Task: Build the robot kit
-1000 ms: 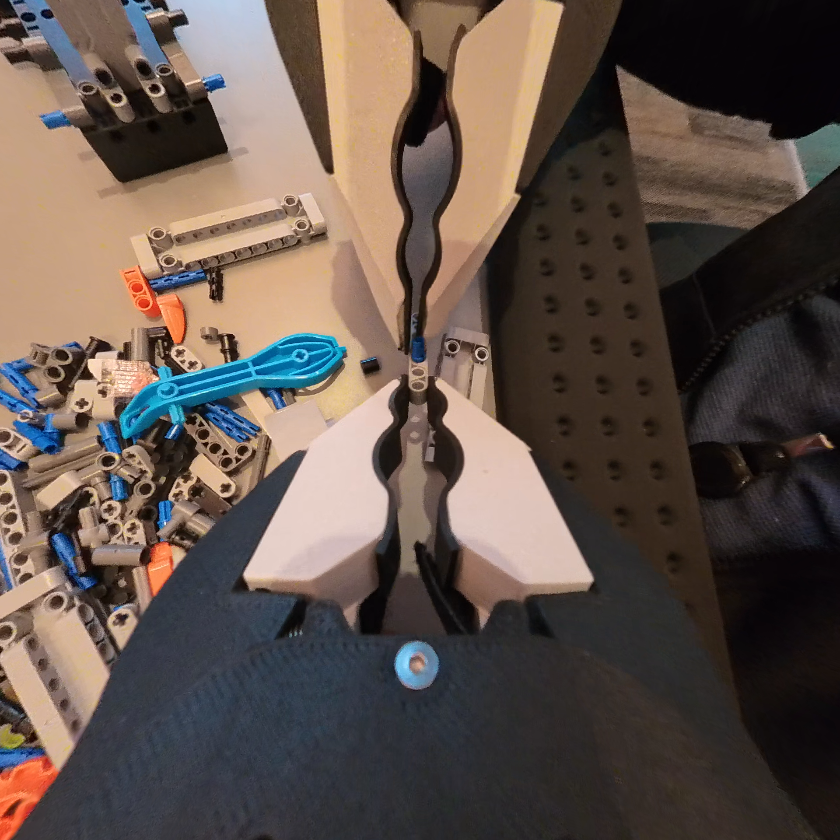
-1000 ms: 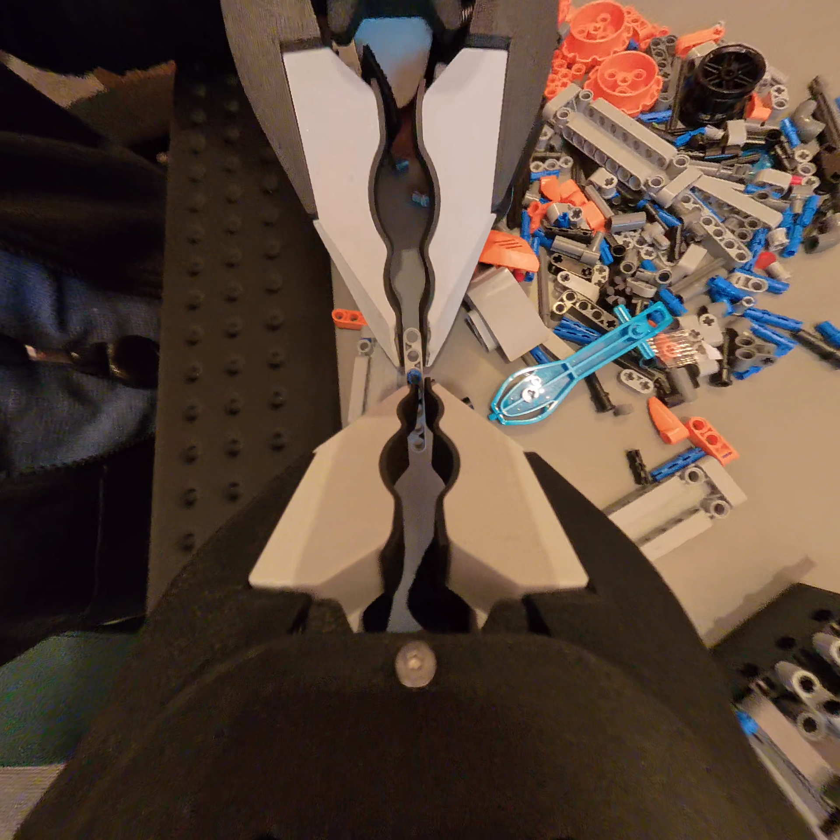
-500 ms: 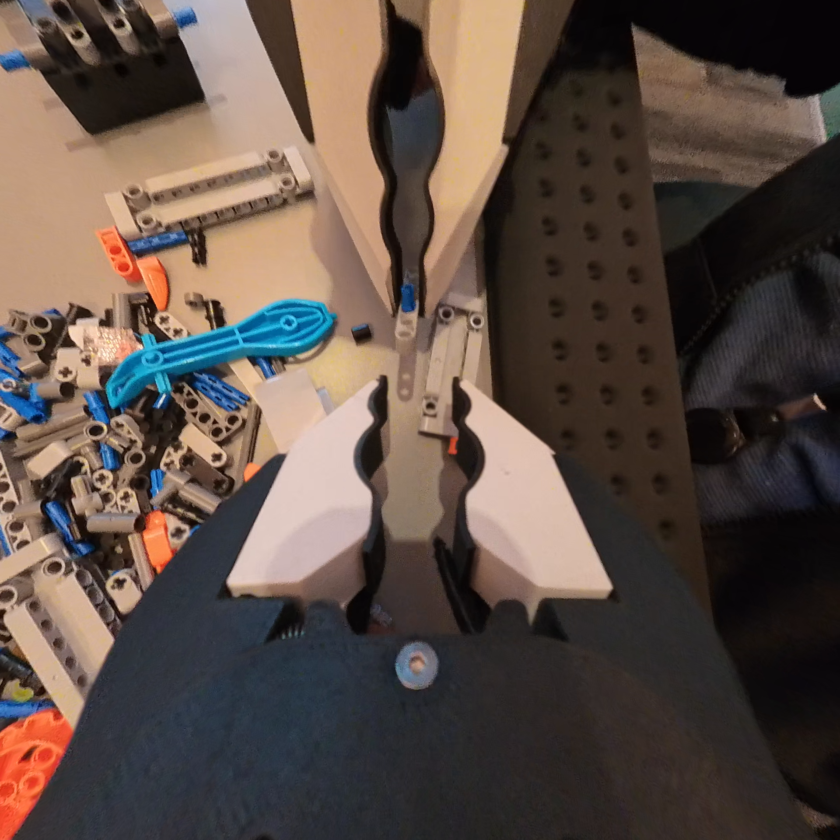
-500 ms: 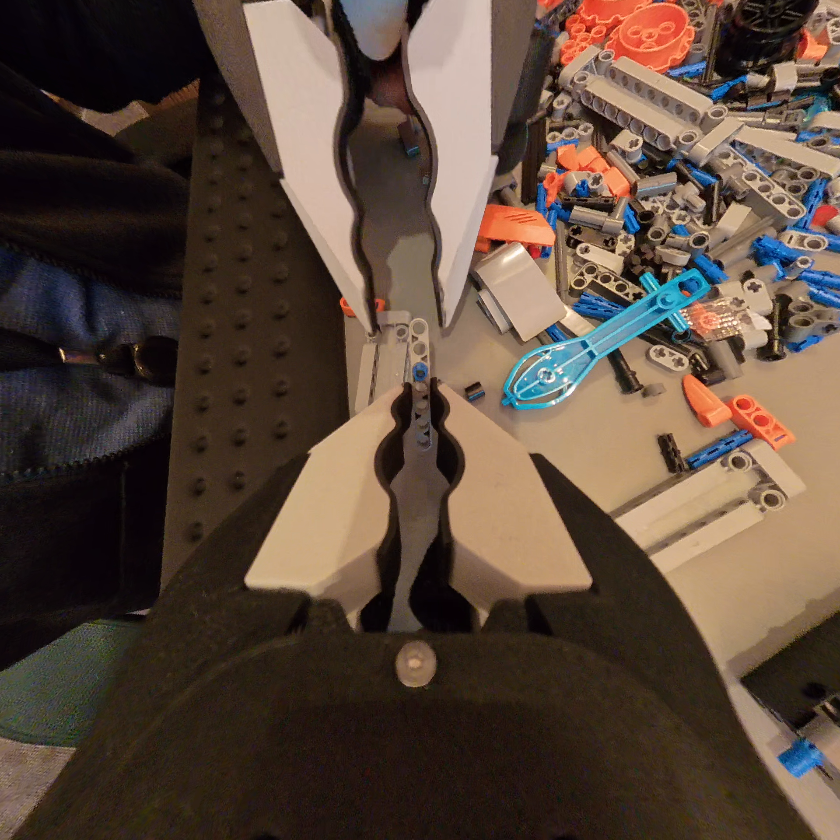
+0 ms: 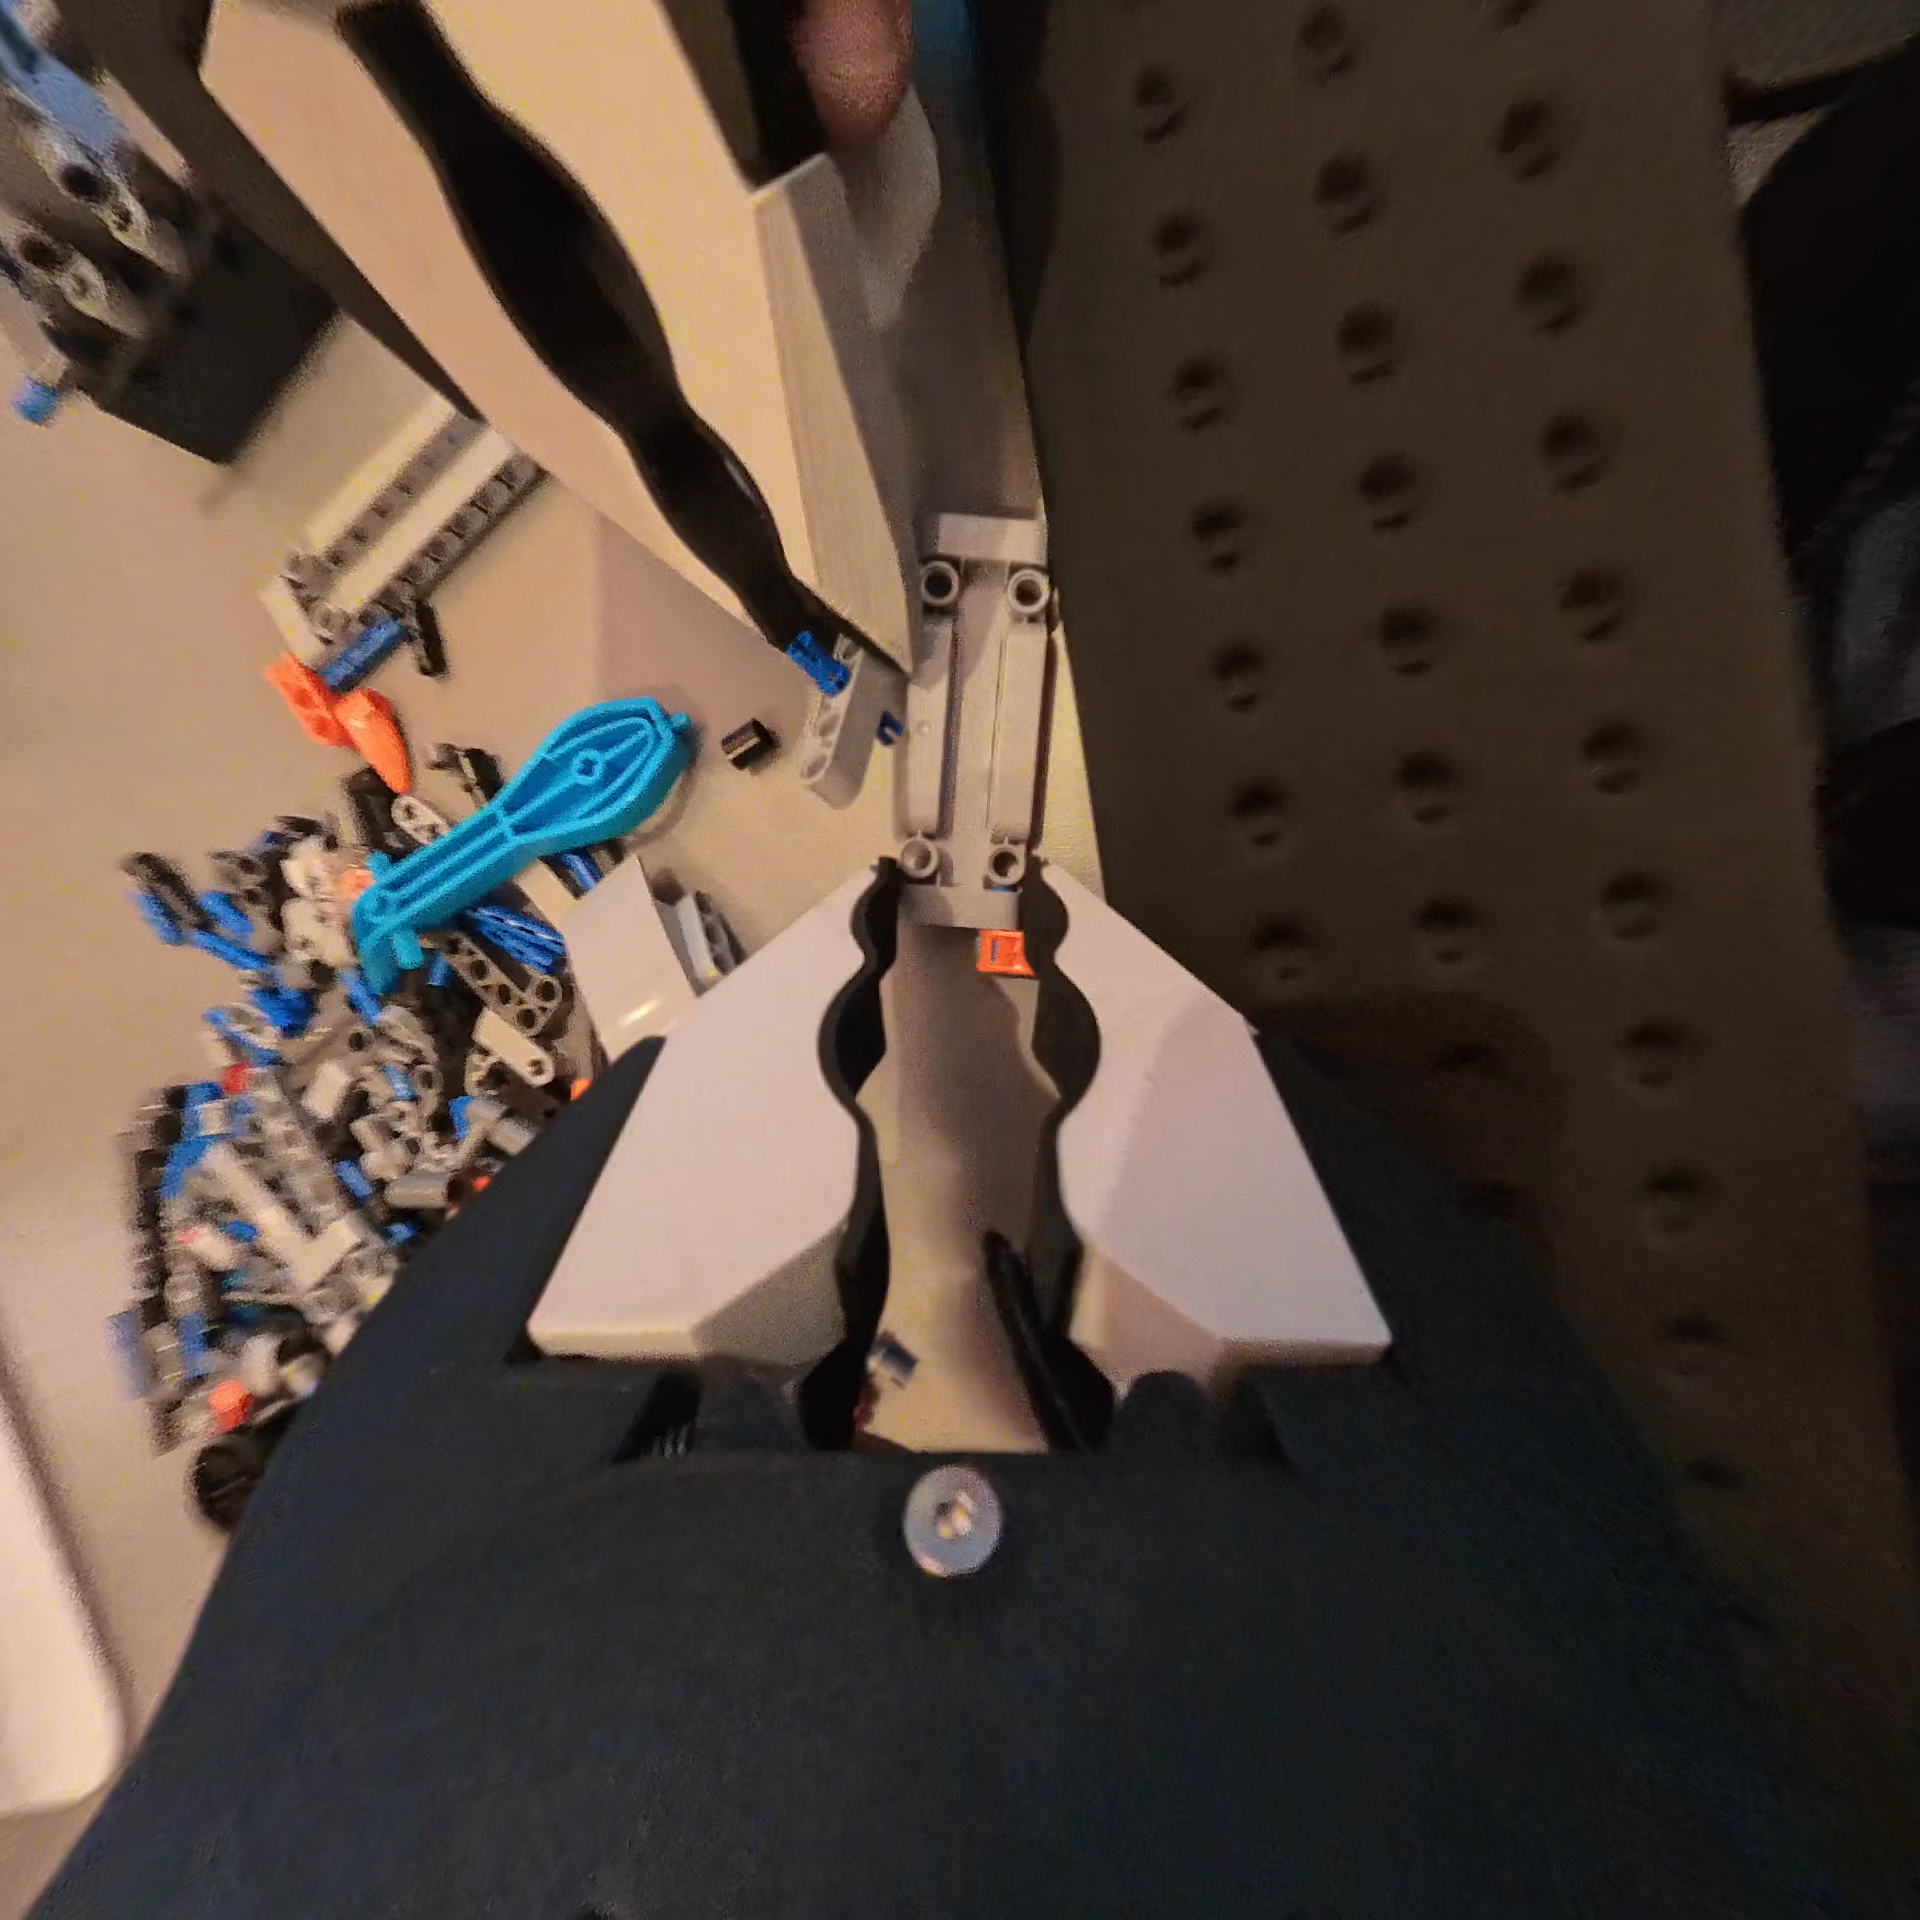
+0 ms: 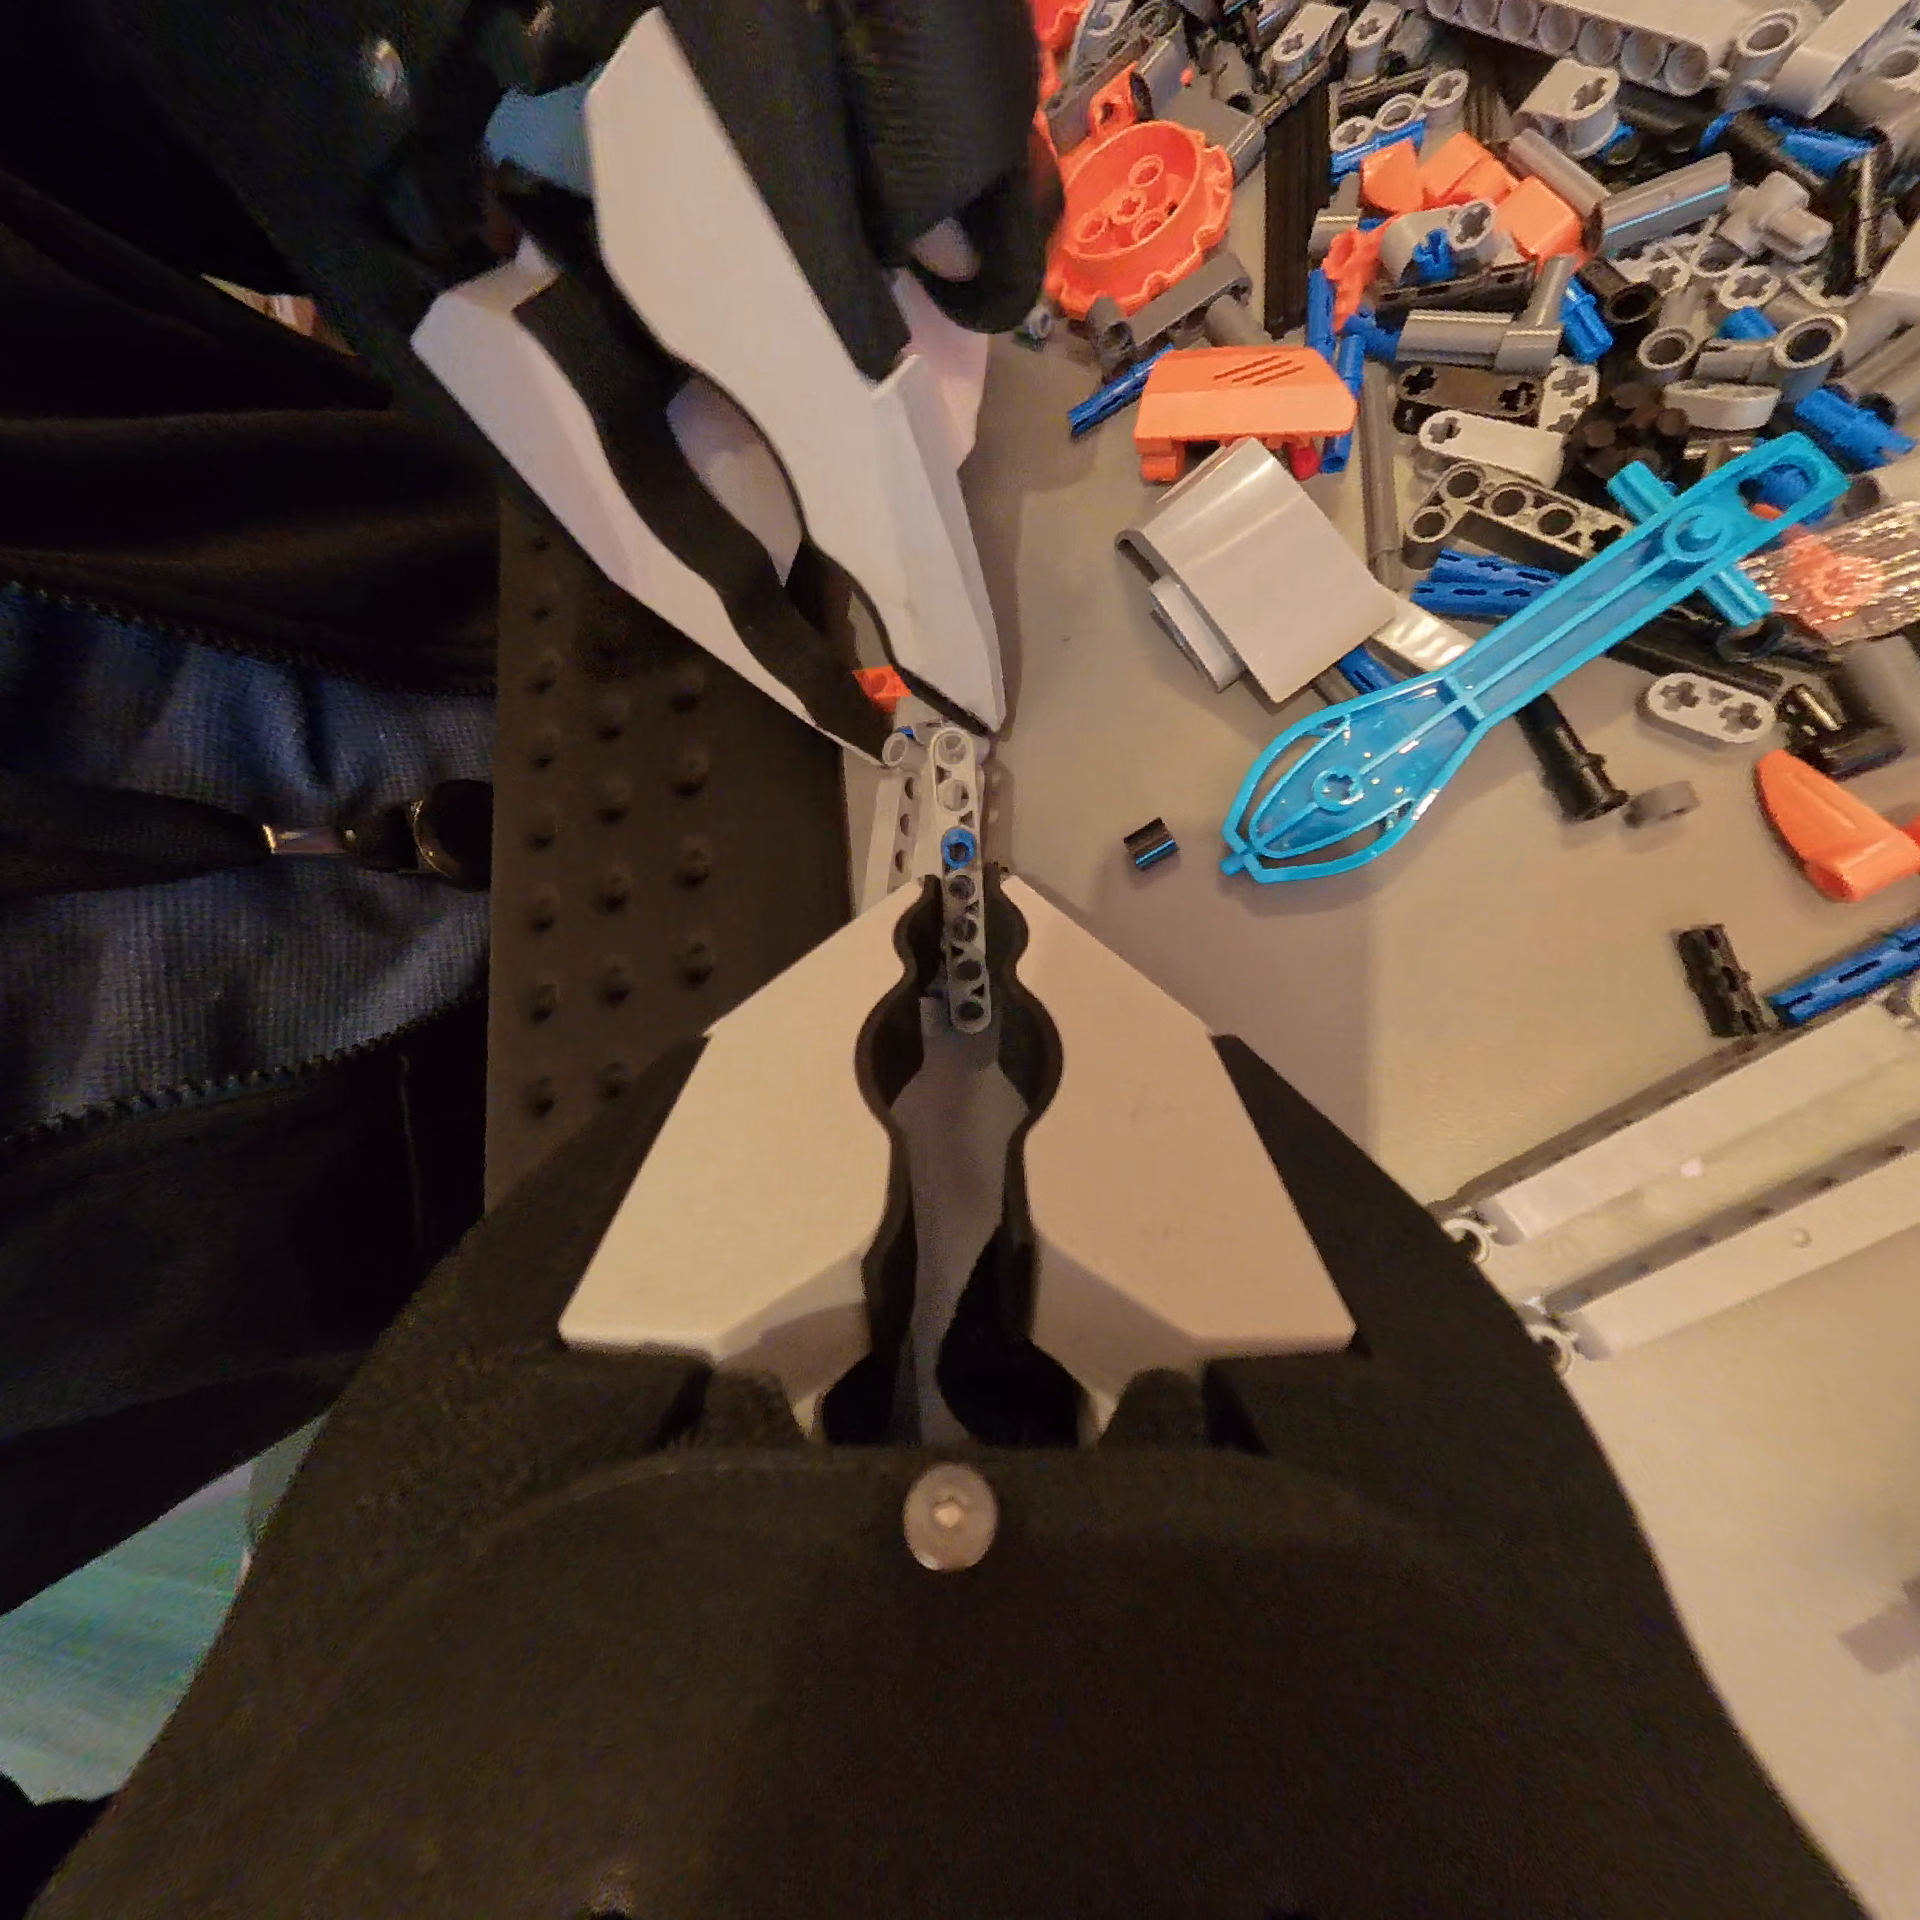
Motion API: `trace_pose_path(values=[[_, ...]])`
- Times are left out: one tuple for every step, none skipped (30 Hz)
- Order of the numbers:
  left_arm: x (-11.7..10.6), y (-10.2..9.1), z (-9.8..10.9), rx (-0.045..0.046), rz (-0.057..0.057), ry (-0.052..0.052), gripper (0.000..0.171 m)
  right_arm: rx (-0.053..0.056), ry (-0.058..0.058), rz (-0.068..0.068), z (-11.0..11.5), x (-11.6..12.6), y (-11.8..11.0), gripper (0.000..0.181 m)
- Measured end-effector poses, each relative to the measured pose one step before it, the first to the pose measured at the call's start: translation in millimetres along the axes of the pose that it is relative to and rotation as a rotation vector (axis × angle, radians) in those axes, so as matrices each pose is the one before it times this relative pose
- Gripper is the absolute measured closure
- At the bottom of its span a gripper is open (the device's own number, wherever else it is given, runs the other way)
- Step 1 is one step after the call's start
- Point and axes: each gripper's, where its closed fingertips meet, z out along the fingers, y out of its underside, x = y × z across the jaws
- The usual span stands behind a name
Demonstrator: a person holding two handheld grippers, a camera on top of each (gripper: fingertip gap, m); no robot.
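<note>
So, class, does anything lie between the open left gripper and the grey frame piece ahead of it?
Nothing visible does: the grey frame piece already reaches the tips of the left gripper. A small orange piece lies inside the opening, behind that near end.

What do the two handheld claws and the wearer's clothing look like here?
Both claws, left and right, match: a black textured body with a silver screw at its centre, two pale grey wedge-shaped fingers tapering to points, and black wavy inner pads. A thin black cable runs between the left claw's fingers. A dark zipped garment shows behind.
</note>
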Motion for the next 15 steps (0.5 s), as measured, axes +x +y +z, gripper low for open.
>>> trace_pose_path(values=[[-2.54,-0.55,0.24,-0.01101,0.0391,-0.0536,0.15,0.0041,-0.0005,0.0127,-0.61,0.25,-0.28,0.176],[-1.05,-1.12,0.34,-0.00403,0.0489,-0.0483,0.15,0.0046,-0.0059,0.0081,-1.43,-0.69,-0.28,0.175],[-1.37,-1.04,0.26,-0.00392,0.0472,-0.0487,0.15,0.0075,-0.0002,0.0025,-1.63,-0.42,-0.77,0.175],[-2.87,-0.41,0.26,-0.00605,0.0384,-0.0524,0.15,0.0028,0.0031,0.0037,-1.0,-0.55,-0.28,0.175],[-2.4,-0.68,0.27,-0.00199,0.0318,-0.046,0.15,0.0032,0.0044,0.0092,-1.35,-0.14,-0.37,0.175],[-2.13,-1.17,-0.16,0.00435,0.039,-0.0458,0.15,0.0028,0.0037,0.0109,-2.0,0.09,-0.46,0.175],[-1.21,-0.75,-0.36,0.00211,0.0425,-0.0373,0.15,0.0149,0.0219,-0.0039,-2.13,2.0,-1.98,0.175],[-1.04,-0.84,-0.8,0.00118,0.0386,-0.0309,0.15,0.014,0.0034,0.0042,-1.35,-0.35,-1.64,0.175],[-1.93,-1.38,-1.29,0.00367,0.0317,-0.032,0.15,-0.006,-0.0149,0.0129,0.19,-2.25,1.41,0.175],[-0.54,-0.25,-0.36,-0.00146,0.0229,-0.019,0.15,-0.009,-0.0017,0.003,0.88,-0.92,1.65,0.175],[-0.09,0.34,0.42,-0.0027,0.0157,-0.0159,0.15,-0.0044,0.0041,0.0017,0.03,-0.29,0.17,0.175],[-1.02,-0.47,-0.32,0.00287,0.0171,-0.0208,0.15,-0.0107,0.0086,0.0019,-0.87,0.0,0.6,0.175],[-0.77,-1.47,-0.88,0.00862,0.0237,-0.0176,0.15,-0.0147,0.0108,0.0012,-1.34,0.2,0.63,0.175],[0.18,-0.1,0.09,-0.00406,0.0082,-0.0014,0.15,-0.0173,0.0022,-0.0031,-0.62,-1.41,0.82,0.175],[0.09,0.39,0.9,-0.00649,0.0027,-0.0006,0.15,-0.0193,0.0021,-0.0006,-0.06,-1.47,0.67,0.175]])
